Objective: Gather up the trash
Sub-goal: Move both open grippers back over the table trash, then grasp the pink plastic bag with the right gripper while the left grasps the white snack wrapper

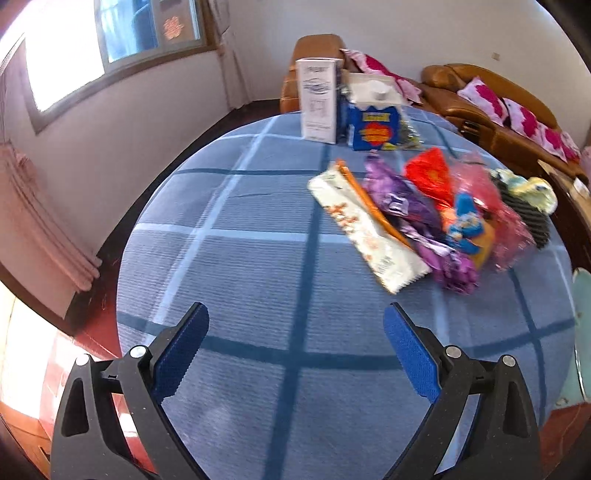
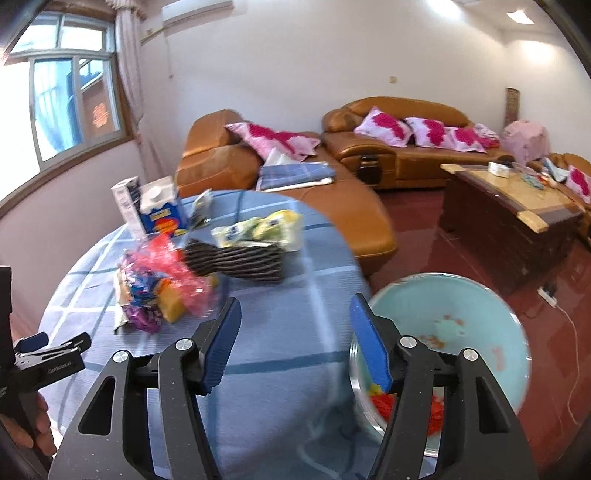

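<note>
Left gripper (image 1: 295, 317) jaws apart, empty, over bare cloth. Wrapper pile (image 1: 417, 218) mid-table, ahead and right. Right gripper (image 2: 295, 314) apart, empty. Basin (image 2: 461, 317) off table's right edge. Advice: pinch one wrapper edge, carry over basin.

Daylight from the window (image 1: 110, 33) blew out to white glare; both fisheye views bent at their dark corners, and the wrappers (image 1: 417, 218) looked smeared, probably by motion.
</note>
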A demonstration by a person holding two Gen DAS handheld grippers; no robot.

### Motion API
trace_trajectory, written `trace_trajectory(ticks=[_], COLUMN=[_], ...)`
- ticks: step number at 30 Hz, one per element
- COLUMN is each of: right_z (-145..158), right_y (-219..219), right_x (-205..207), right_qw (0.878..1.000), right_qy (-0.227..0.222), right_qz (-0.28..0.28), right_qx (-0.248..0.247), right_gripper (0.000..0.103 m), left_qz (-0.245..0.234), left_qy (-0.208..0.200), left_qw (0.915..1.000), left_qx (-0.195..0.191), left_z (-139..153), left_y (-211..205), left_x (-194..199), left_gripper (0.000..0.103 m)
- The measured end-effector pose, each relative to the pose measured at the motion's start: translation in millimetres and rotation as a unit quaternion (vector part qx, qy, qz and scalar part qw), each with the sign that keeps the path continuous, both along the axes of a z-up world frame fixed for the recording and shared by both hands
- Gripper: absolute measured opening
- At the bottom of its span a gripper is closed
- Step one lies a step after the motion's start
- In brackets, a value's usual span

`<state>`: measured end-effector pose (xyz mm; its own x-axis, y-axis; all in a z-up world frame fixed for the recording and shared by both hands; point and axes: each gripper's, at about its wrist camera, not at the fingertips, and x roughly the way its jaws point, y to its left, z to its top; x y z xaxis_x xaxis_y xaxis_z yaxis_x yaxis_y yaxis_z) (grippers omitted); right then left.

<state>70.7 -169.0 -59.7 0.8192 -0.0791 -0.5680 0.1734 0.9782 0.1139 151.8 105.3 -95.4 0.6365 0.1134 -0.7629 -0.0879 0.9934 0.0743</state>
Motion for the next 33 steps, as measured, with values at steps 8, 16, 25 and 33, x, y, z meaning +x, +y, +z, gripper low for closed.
trace_trajectory(ticks=[8,16,25,33], right_z=[-6,-11,-27,-39], right_y=[27,37,50,53], right_x=[38,70,100,110], right_qw=[0.998,0.995,0.988,0.984], right_qy=[0.017,0.037,0.070,0.089], right_qz=[0.054,0.093,0.134,0.155], right_qx=[0.010,0.021,0.022,0.025], right_gripper=[0.061,0.061,0.057,0.035], left_qz=[0.012,0.024,0.031,0.034], left_qy=[0.005,0.015,0.023,0.026], left_qw=[0.9999,0.9995,0.9992,0.9990], left_qx=[-0.010,-0.013,-0.012,-0.012], left_z=[-2,-6,-8,-8], left_y=[13,15,16,17], left_x=[17,36,51,59], left_gripper=[0.093,0.093,0.093,0.093])
